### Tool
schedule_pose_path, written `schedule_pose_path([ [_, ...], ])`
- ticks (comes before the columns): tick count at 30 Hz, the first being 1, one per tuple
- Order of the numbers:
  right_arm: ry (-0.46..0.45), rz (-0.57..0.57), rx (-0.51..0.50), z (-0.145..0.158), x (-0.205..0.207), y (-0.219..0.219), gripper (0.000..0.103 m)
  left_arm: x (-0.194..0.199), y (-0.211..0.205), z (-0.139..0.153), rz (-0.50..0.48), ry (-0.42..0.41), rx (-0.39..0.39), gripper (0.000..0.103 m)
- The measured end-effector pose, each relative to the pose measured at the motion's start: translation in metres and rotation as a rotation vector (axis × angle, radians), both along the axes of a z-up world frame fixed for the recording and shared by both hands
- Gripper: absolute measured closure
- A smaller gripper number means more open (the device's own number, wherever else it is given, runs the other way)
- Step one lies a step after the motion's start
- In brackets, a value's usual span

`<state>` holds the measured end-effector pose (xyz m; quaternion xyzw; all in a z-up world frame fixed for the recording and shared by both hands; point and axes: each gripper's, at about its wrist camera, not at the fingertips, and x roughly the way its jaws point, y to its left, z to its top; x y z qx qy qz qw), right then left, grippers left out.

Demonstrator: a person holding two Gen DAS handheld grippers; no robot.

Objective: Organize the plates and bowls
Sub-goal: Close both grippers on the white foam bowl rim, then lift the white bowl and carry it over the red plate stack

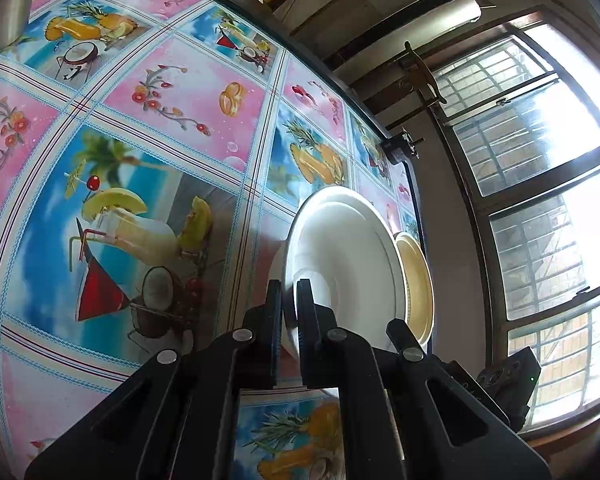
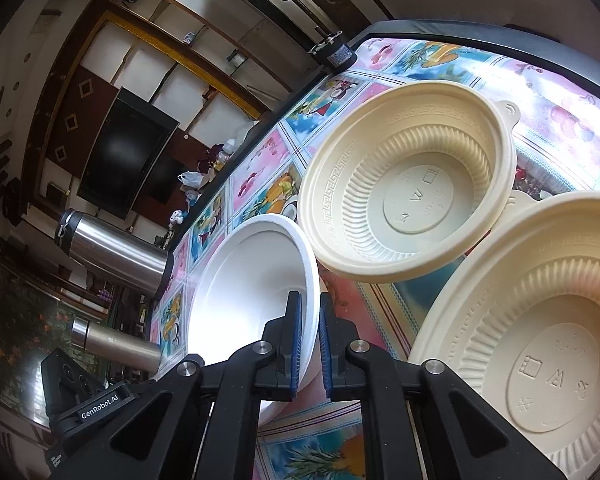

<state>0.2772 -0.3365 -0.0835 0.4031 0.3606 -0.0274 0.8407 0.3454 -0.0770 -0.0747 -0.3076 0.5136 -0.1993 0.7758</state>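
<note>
Plain white foam bowl (image 2: 252, 292), smooth and deep, tilted above the fruit-print tablecloth (image 1: 148, 152), left gripper (image 1: 289, 300) and right gripper (image 2: 310, 312) each clamped on its rim, two cream ribbed bowls (image 2: 412, 184) just right, steel flasks (image 2: 112, 248) far left.

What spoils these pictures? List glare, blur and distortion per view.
Left wrist view: the window is blown out, the white bowl in the left gripper glares, fisheye bends the tablecloth grid. Right wrist view: the white bowl glares at lower left, beige bowls stay sharp, room edges curve.
</note>
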Motion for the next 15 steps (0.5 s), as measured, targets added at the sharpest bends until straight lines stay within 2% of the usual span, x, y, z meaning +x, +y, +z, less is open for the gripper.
schedule_pose_path([
  [9,0.007,0.039,0.037,-0.001,0.002,0.004,0.097,-0.012,0.011,-0.001,0.017,0.011,0.004,0.099],
  [15,0.029,0.113,0.108,-0.005,0.0,0.017,0.096,-0.048,0.039,-0.003,0.077,0.012,-0.02,0.098],
])
